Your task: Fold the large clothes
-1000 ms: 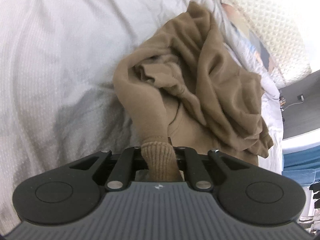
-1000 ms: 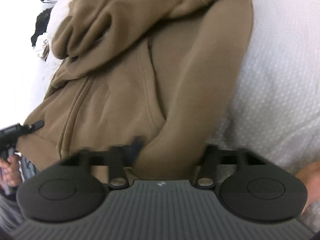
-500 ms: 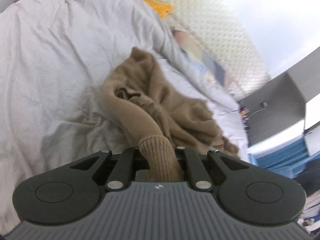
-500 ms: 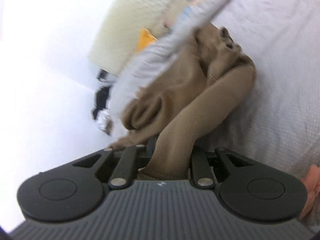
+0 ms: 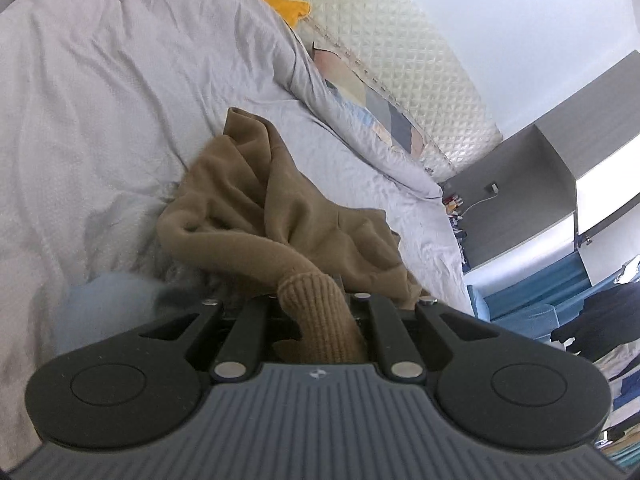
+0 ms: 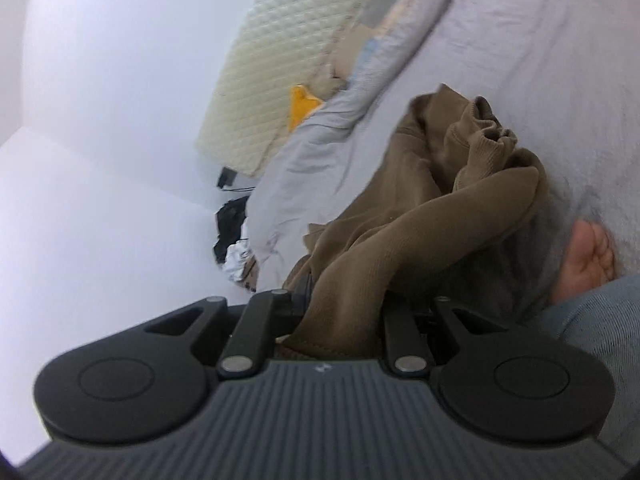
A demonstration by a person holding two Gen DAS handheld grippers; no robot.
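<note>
A large brown sweatshirt (image 5: 280,208) lies crumpled on a bed with a pale grey cover (image 5: 100,112). My left gripper (image 5: 316,312) is shut on its ribbed sleeve cuff (image 5: 316,300), and the sleeve stretches from the heap to the jaws. In the right wrist view the same sweatshirt (image 6: 432,184) is bunched on the bed cover (image 6: 560,40). My right gripper (image 6: 340,312) is shut on a smooth fold of the sweatshirt fabric that rises from the heap. Both fingertip pairs are hidden by cloth.
A quilted cream headboard (image 5: 400,52), a patterned pillow (image 5: 380,112) and a yellow item (image 5: 284,4) are at the bed's far end. A grey cabinet (image 5: 532,184) and blue furniture (image 5: 532,296) stand beyond. The person's bare foot (image 6: 584,256) and jeans leg (image 6: 600,328) are at right.
Both grippers have lifted and drawn back from the heap, each holding its part of the sweatshirt. The sleeve and fold are pulled out longer, and more of the room shows.
</note>
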